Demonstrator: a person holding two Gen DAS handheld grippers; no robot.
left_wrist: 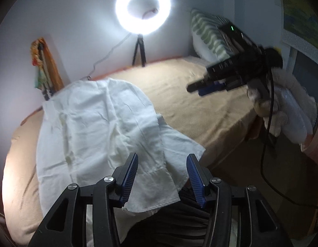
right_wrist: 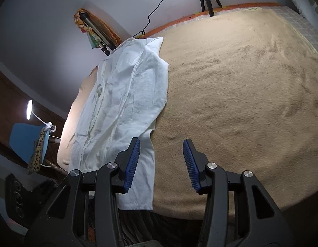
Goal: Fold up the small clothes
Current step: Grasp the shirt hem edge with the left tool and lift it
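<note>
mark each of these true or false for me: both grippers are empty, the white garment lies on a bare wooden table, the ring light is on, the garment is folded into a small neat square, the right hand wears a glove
1. Both grippers are empty. True: the left gripper and the right gripper stand open with nothing between their fingers.
2. The white garment lies on a bare wooden table. False: it lies on a beige blanket over a bed.
3. The ring light is on. True.
4. The garment is folded into a small neat square. False: it is spread long and rumpled, with one part laid over another.
5. The right hand wears a glove. True: a pale glove.
</note>
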